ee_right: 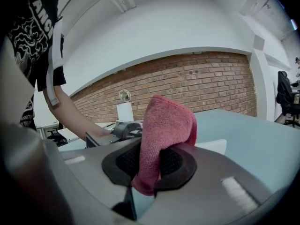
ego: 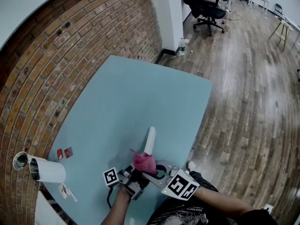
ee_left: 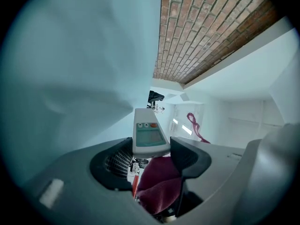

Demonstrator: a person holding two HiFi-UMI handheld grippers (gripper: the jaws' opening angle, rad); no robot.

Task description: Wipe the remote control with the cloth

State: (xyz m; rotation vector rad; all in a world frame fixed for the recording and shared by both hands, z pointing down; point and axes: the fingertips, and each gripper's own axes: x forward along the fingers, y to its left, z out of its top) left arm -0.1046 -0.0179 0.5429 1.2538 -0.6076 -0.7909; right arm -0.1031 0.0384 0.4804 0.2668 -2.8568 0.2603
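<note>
Two grippers, both loaded, meeting at the near edge of the table (ego: 126, 97) right in front of you

Left gripper (ee_left: 152, 157): jaws pinching the near end of the remote control (ee_left: 149, 137), one pad on each long side. Remote sticks straight out ahead of the tips, roughly level, screen and button face turned towards that gripper's camera. You've got this gripper rolled onto its side: the table fills the left of its view and the brick wall (ee_left: 206, 27) runs across the top. Your left forearm (ego: 115, 212) comes up from the bottom edge of the head view, marker cube (ego: 110, 176) on the outer left of the gripper

Right gripper (ee_right: 150, 162): jaws clamped on the cloth (ee_right: 166, 125). A short tail hangs below the pads, the bulk stands bunched above and ahead of the tips. Gripper tipped slightly nose down, aimed across at the left gripper, whose body and your left arm show just beyond its left jaw. Your right forearm (ego: 220, 201) enters from lower right, bent in towards centre

From above, the cloth bunch sits over the remote's near end, right at the left gripper's tips. In the left gripper view it lies directly under the remote, between the jaws. Actual contact between cloth and remote: can't confirm. The far end of the remote is uncovered
</note>
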